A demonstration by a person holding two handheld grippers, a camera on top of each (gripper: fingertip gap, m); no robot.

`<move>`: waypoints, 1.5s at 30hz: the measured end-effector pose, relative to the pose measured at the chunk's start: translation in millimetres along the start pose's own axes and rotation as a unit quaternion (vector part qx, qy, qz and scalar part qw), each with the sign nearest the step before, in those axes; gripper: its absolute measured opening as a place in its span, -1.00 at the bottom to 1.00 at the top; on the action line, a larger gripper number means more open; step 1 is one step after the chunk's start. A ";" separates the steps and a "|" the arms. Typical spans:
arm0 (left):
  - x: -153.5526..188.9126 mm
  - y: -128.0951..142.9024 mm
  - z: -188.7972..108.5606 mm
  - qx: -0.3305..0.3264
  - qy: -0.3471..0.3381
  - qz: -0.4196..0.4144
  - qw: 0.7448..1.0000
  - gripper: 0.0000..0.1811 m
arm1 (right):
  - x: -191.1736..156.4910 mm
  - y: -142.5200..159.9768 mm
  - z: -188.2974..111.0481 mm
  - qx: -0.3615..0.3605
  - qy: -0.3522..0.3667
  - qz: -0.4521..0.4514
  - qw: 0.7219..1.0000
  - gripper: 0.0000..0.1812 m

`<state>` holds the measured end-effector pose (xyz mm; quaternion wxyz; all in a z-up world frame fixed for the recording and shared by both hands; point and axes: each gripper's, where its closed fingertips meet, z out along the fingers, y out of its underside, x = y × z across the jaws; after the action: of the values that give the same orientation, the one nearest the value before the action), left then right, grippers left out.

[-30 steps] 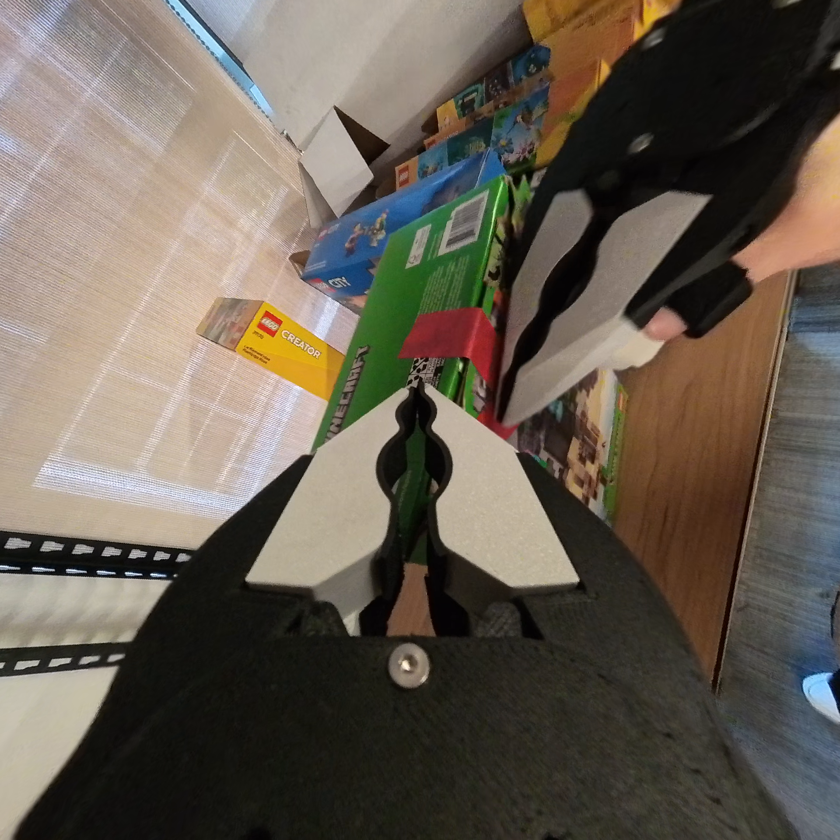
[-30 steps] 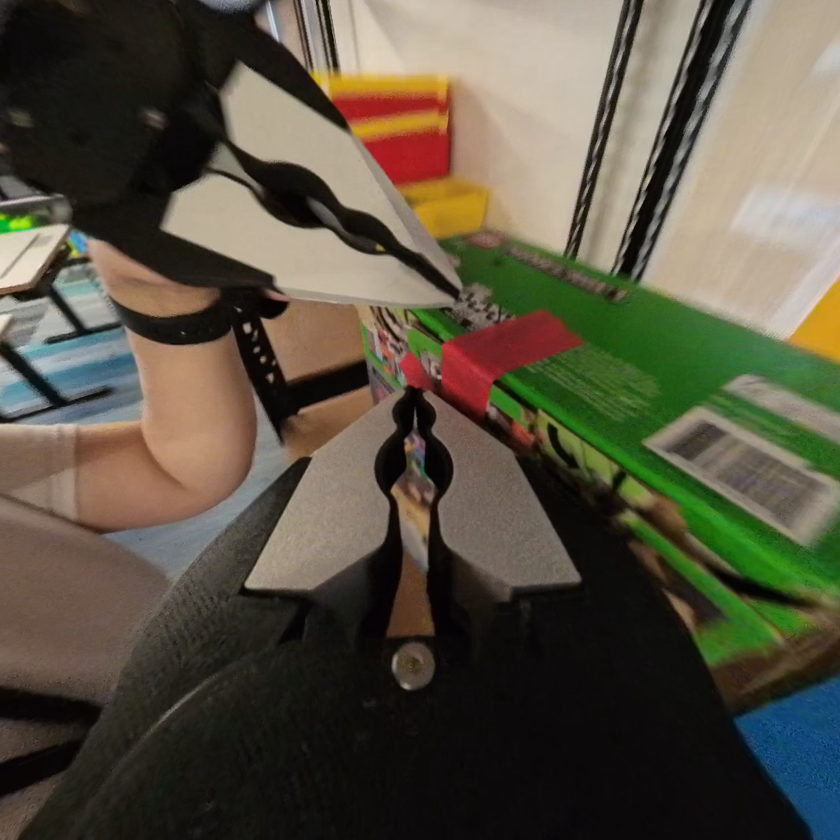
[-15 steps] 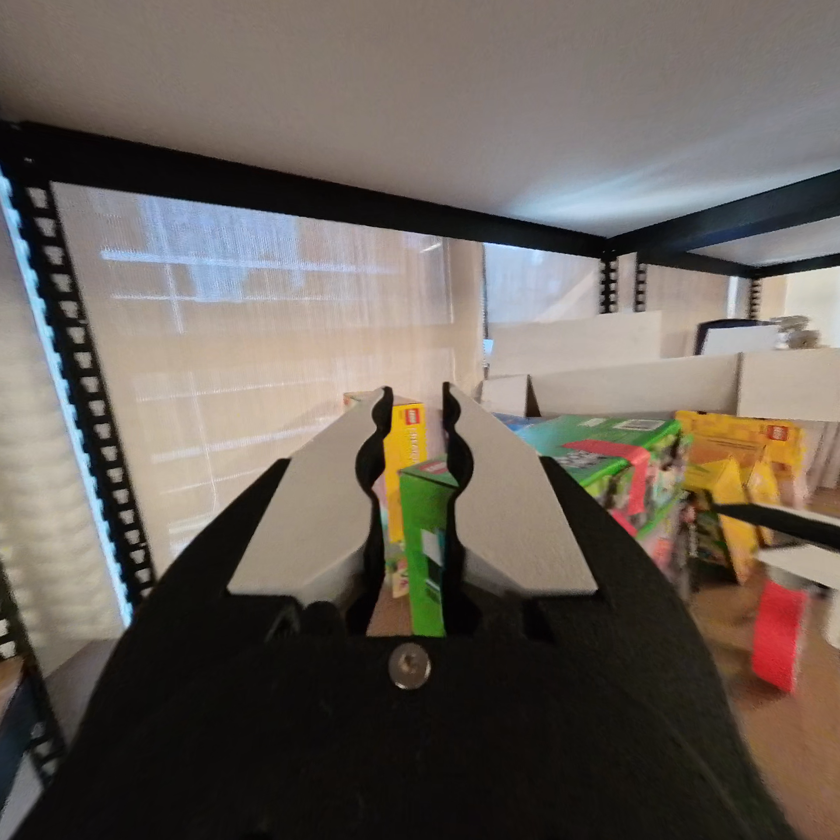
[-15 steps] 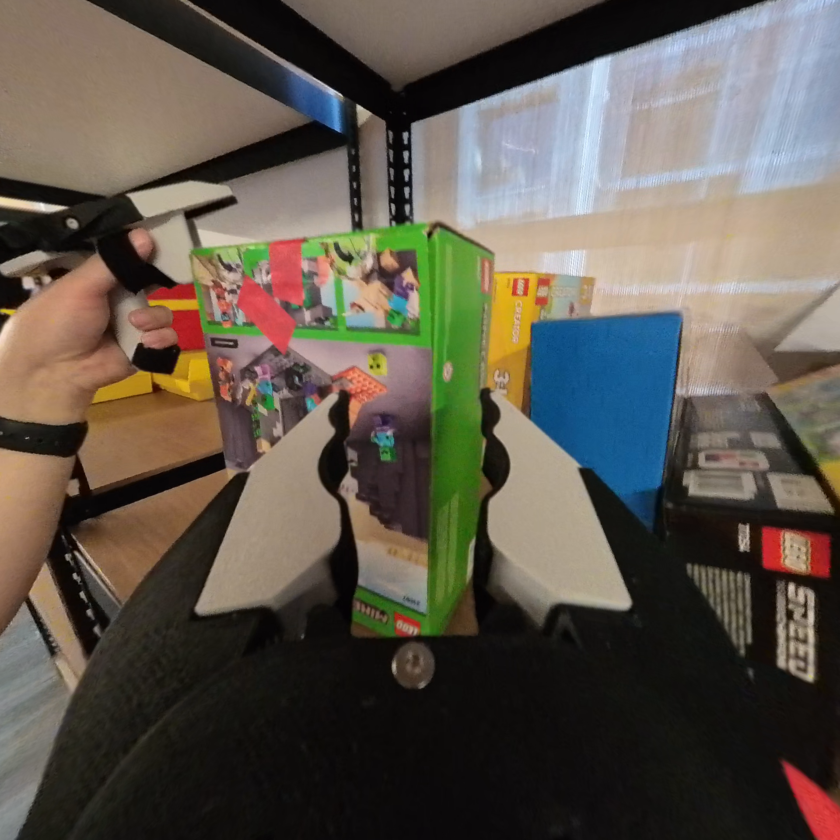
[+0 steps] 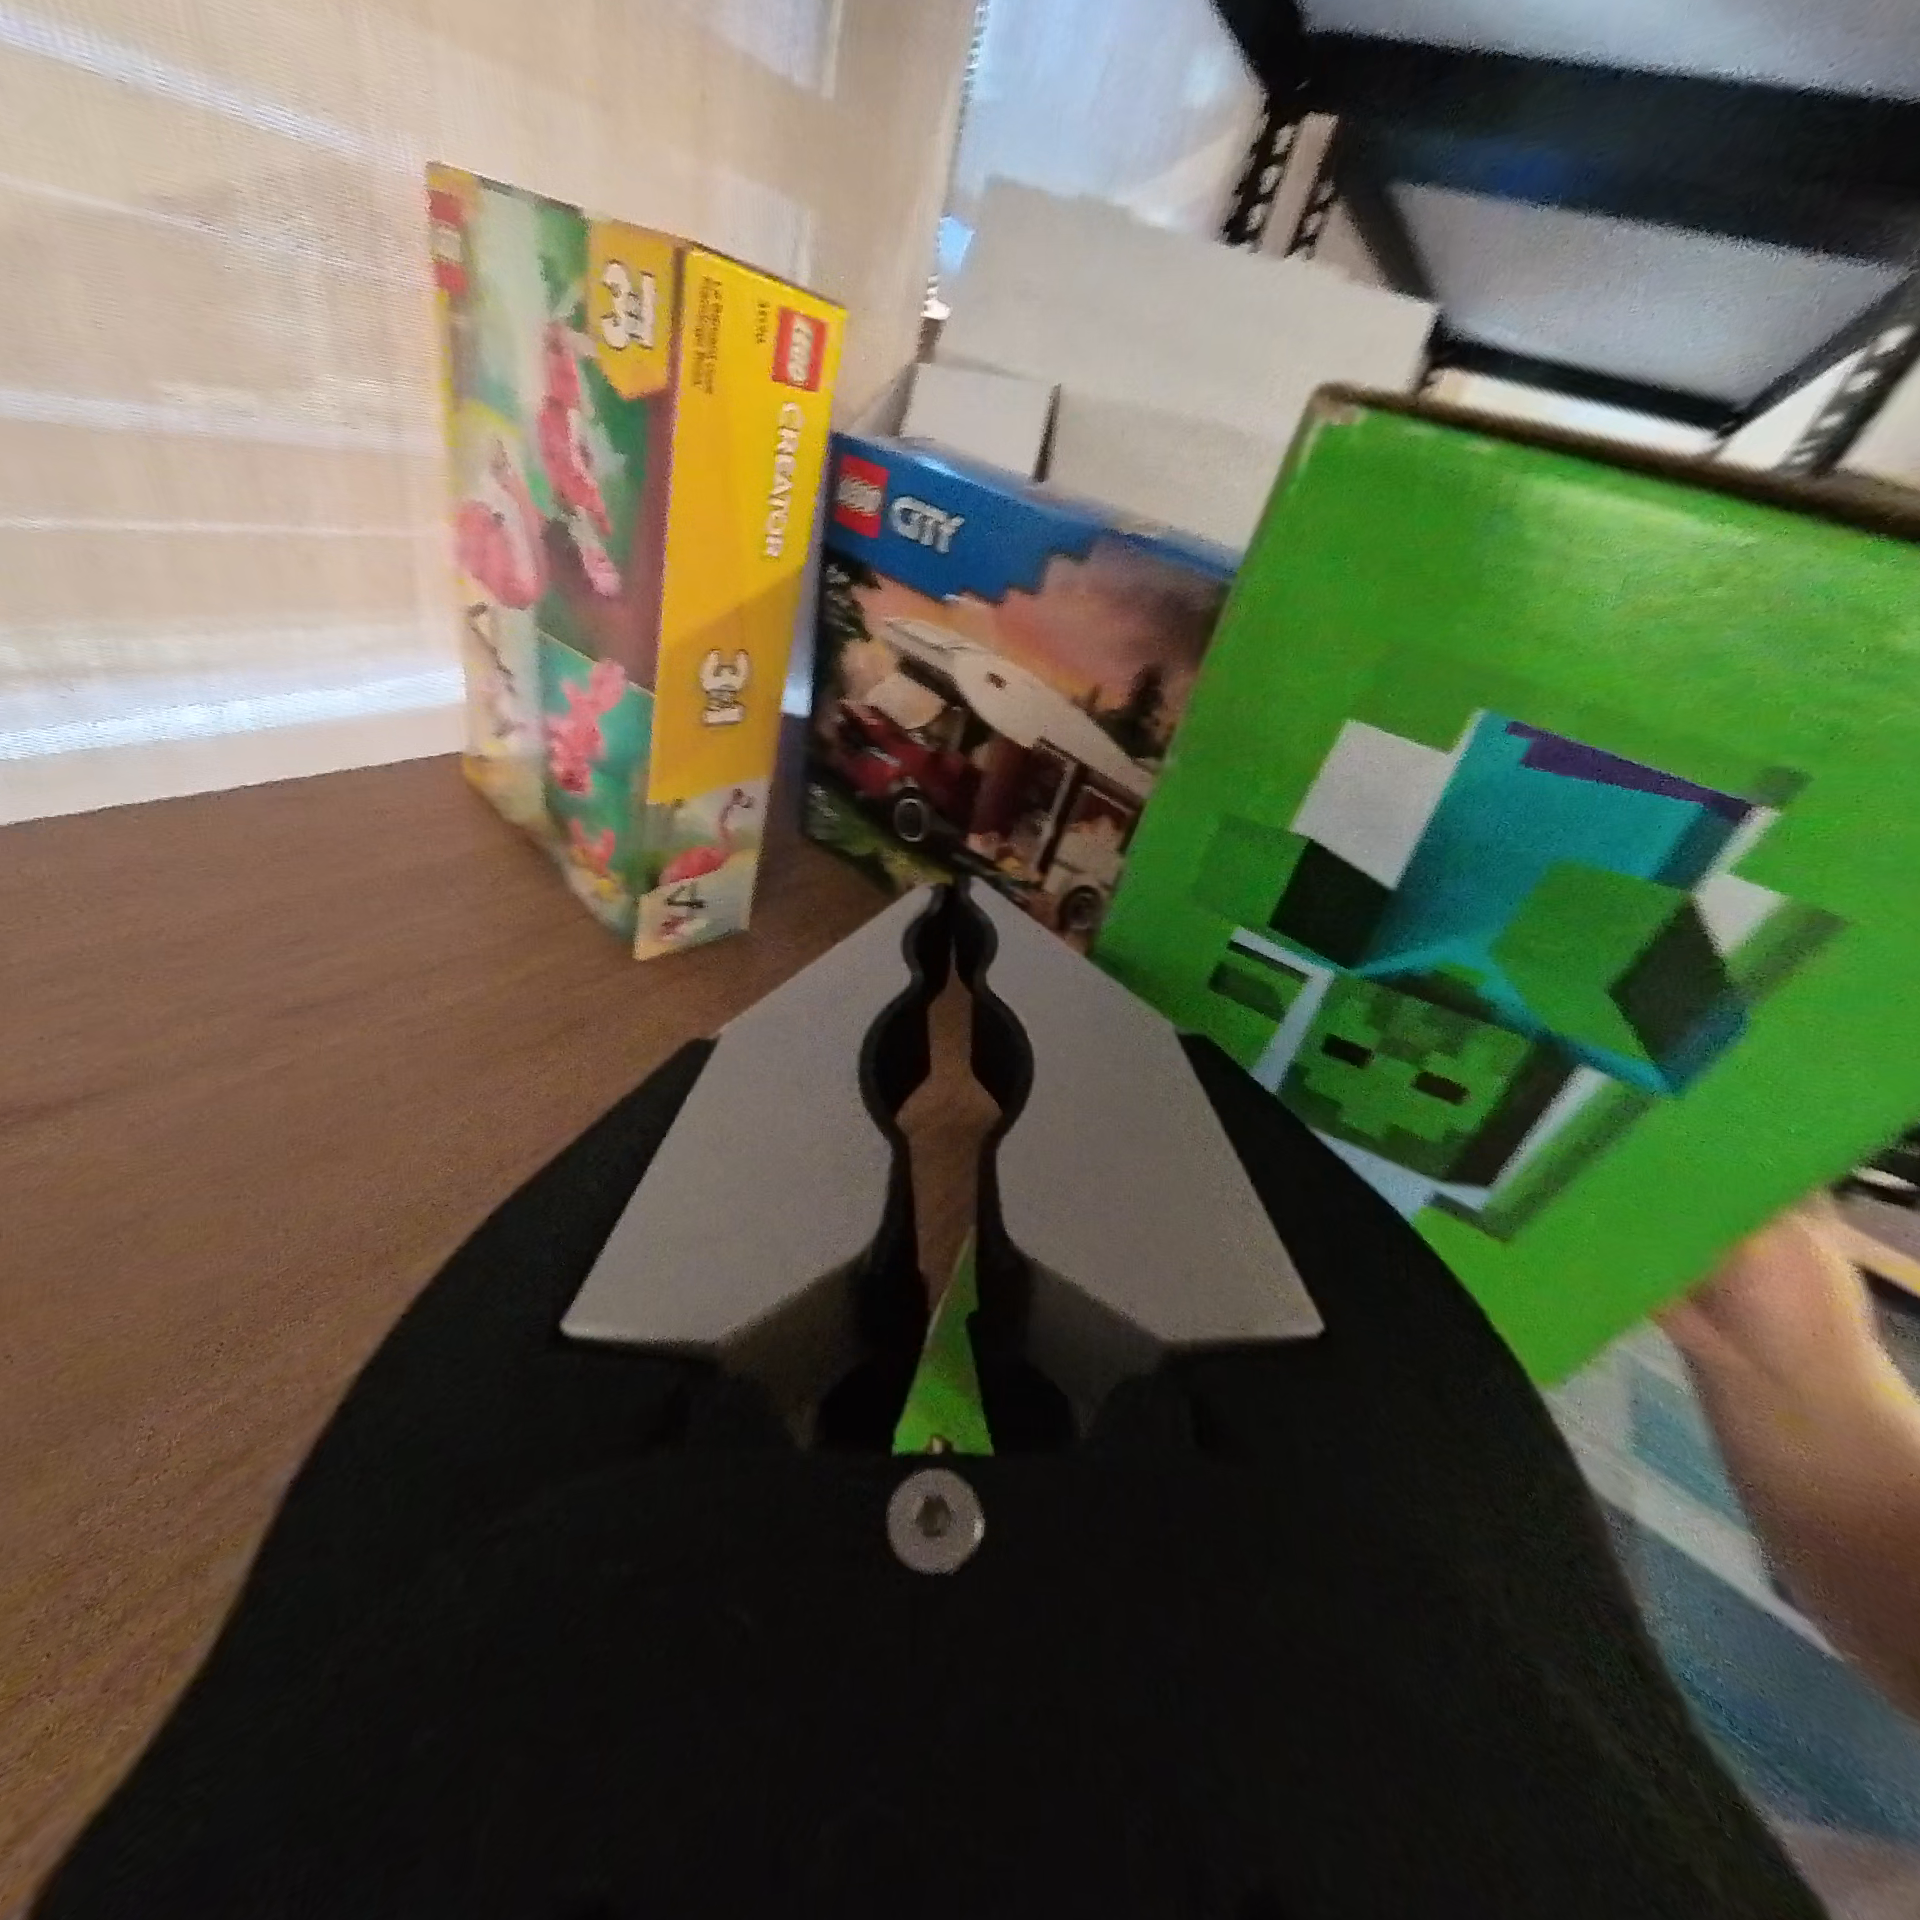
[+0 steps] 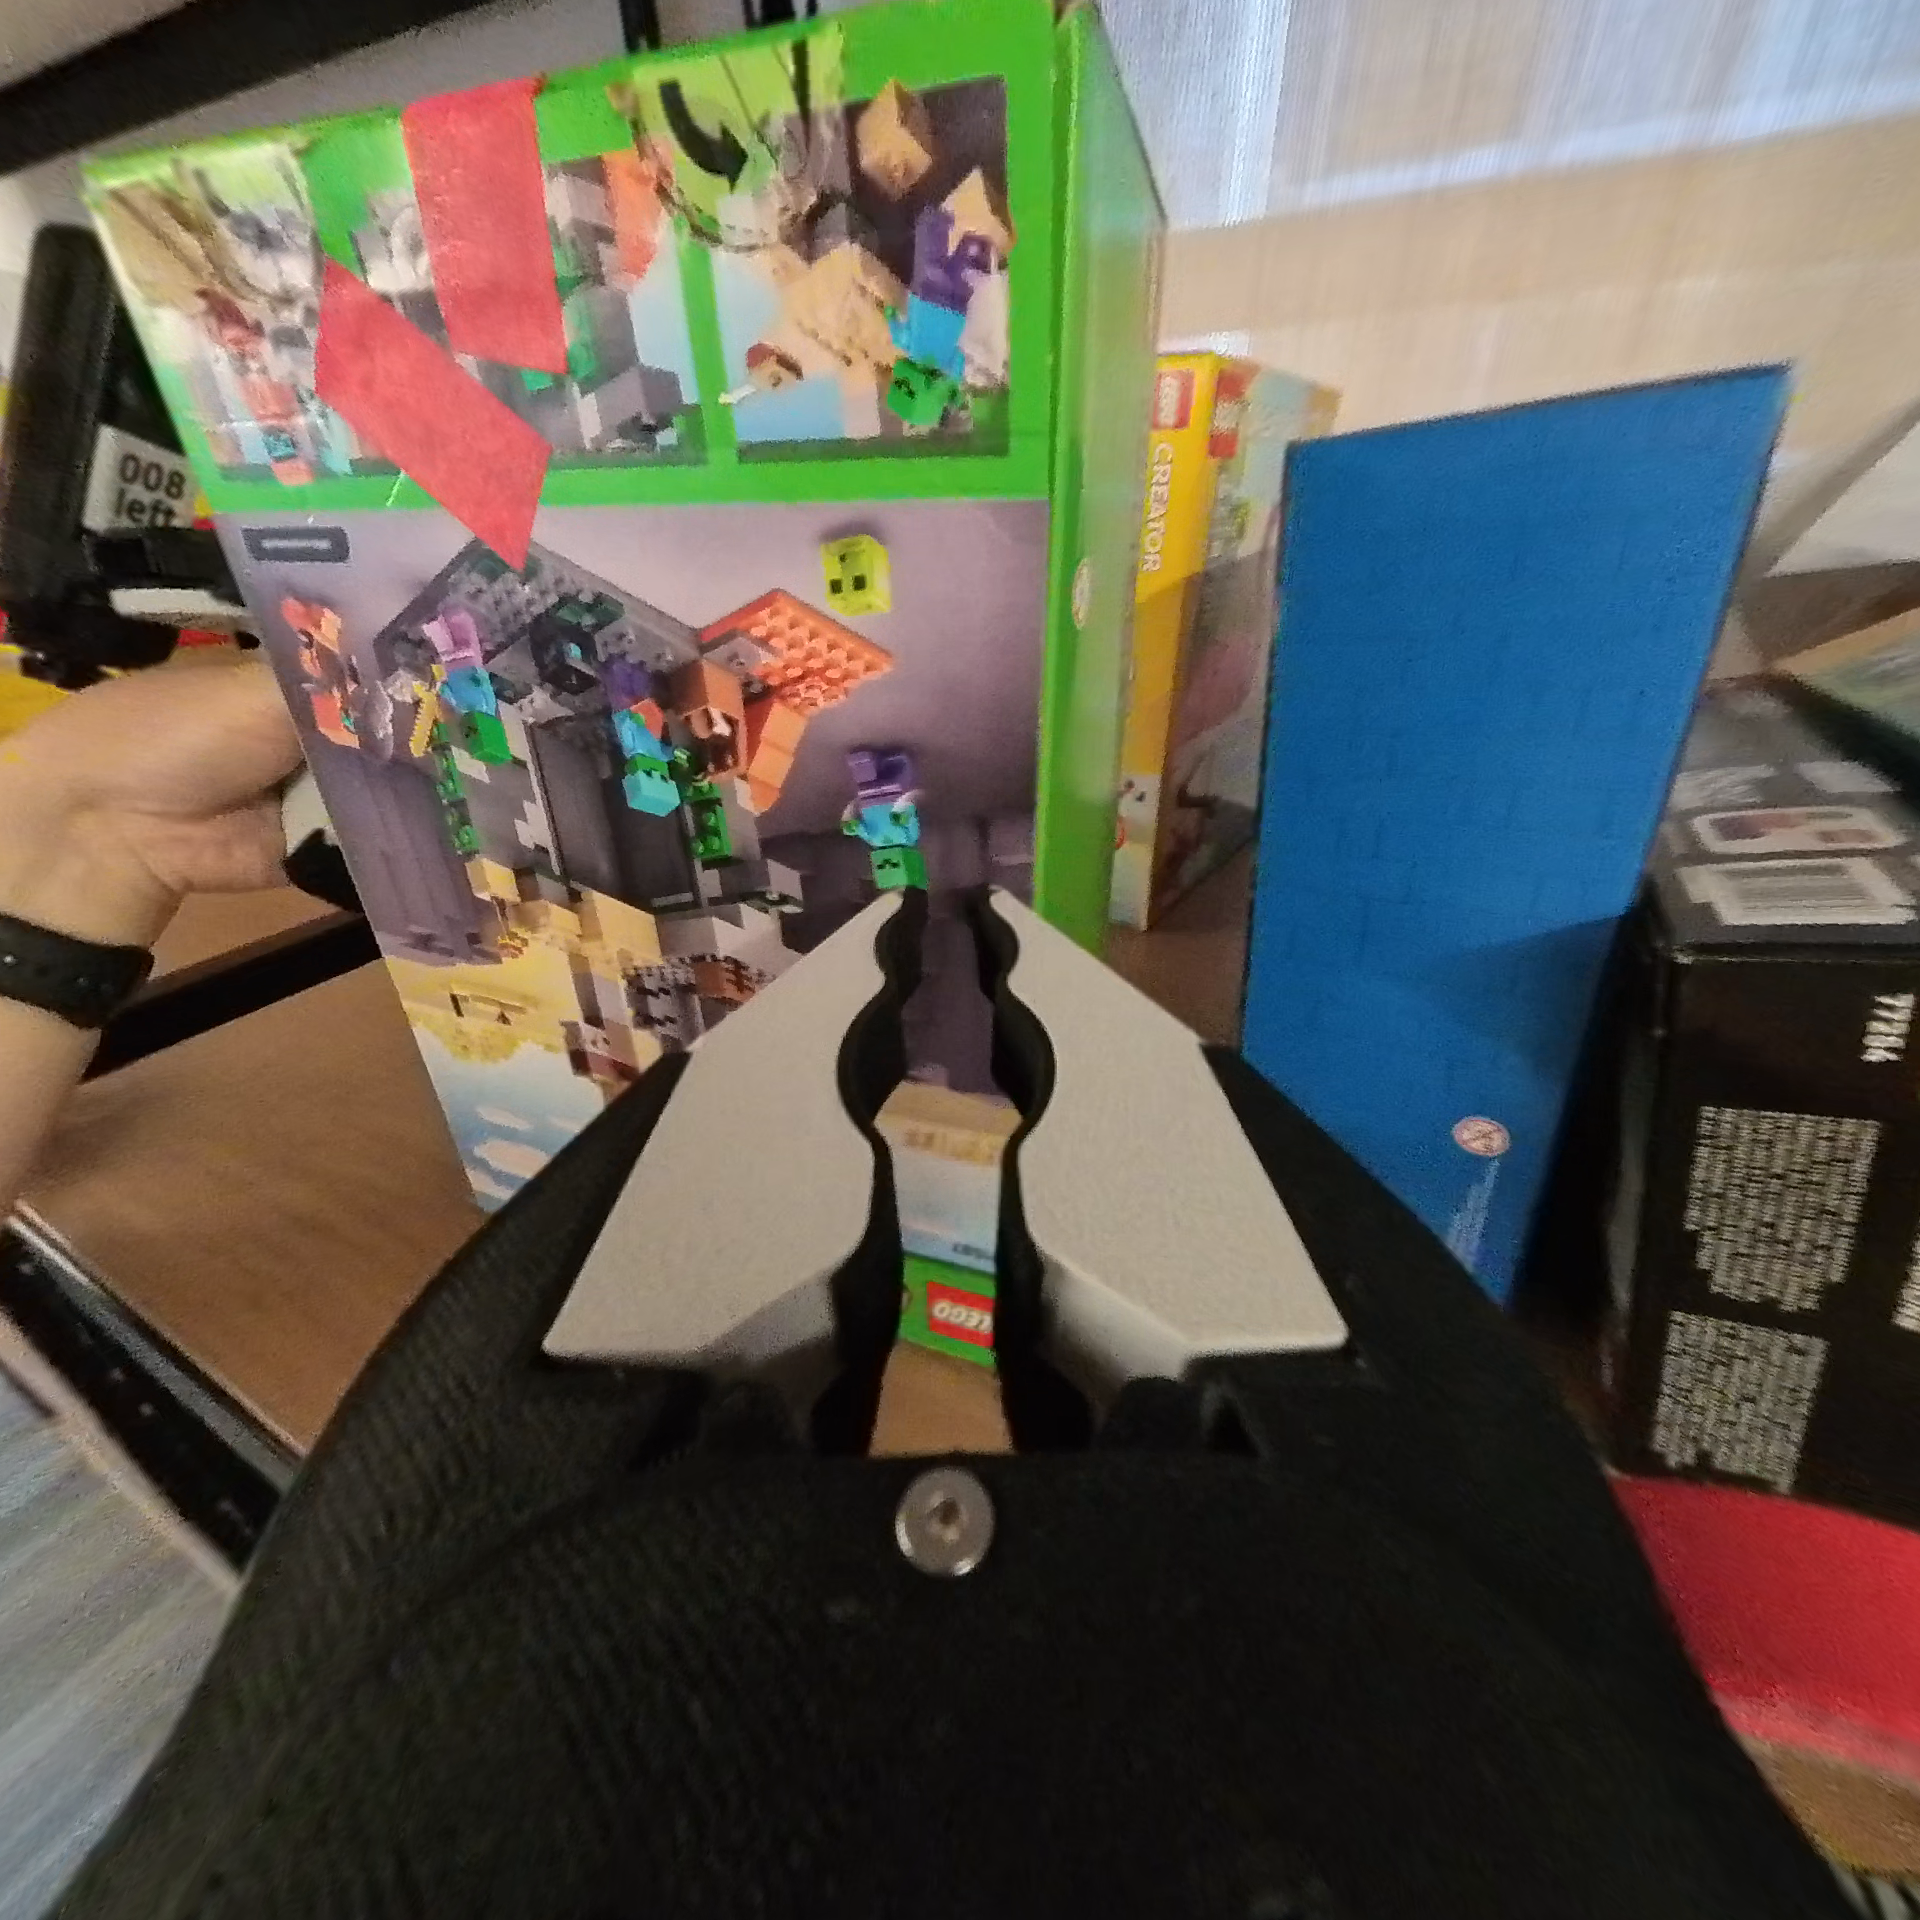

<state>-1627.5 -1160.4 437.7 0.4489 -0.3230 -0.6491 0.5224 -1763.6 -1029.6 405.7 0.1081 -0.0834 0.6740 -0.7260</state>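
The green box (image 6: 665, 582) stands upright on the wooden shelf (image 6: 260, 1174) near its front edge, with red tape (image 6: 436, 343) across its upper face. The right gripper (image 6: 948, 909) sits just before its lower face, tips slightly parted, gripping nothing. The left gripper (image 5: 951, 904) is closed and empty, beside the green box (image 5: 1558, 862). A hand (image 6: 135, 790) shows at the box's left edge. Toward the back stand a yellow box (image 5: 665, 582) and a blue box (image 5: 997, 686); a black box (image 6: 1787, 1091) lies farther right.
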 end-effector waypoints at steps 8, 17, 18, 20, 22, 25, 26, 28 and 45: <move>64.5 13.0 -48.0 0.018 0.058 0.027 0.998 -1.00 | -12.2 13.7 32.2 -0.046 -0.055 0.037 0.997 -0.94; 83.3 47.3 -47.1 0.003 0.023 0.103 0.994 -1.00 | -18.5 25.1 38.1 -0.042 -0.134 0.161 0.977 -0.94; 81.4 52.9 -45.1 -0.004 0.014 0.106 0.994 -1.00 | -18.4 25.3 38.2 -0.040 -0.145 0.183 0.972 -0.94; 79.7 57.2 -44.1 -0.007 -0.009 0.123 0.992 -1.00 | -19.1 25.8 37.8 -0.038 -0.162 0.216 0.962 -0.93; 80.7 58.3 -44.7 -0.009 -0.026 0.144 0.989 -1.00 | -22.4 25.1 34.1 -0.037 -0.176 0.219 0.959 -0.91; 90.0 66.3 -45.9 -0.023 -0.022 0.144 0.989 -1.00 | -25.5 23.8 23.1 -0.043 -0.179 0.190 0.964 -0.84; 95.8 71.1 -46.4 -0.027 -0.010 0.140 0.990 -1.00 | -26.1 20.6 16.6 -0.049 -0.183 0.187 0.964 -0.77; 107.1 85.4 -46.6 -0.046 0.016 0.127 0.991 -1.00 | -29.8 7.8 -3.1 -0.064 -0.203 0.178 0.961 -0.53; 169.0 141.5 13.0 -0.071 0.102 0.103 0.987 -1.00 | -12.7 -8.8 -20.2 -0.057 -0.049 -0.074 0.994 0.38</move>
<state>-1712.1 -980.5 341.5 0.4322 -0.4709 -0.5984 0.4829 -1757.1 -1006.2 413.2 0.0825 -0.1746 0.7005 -0.6870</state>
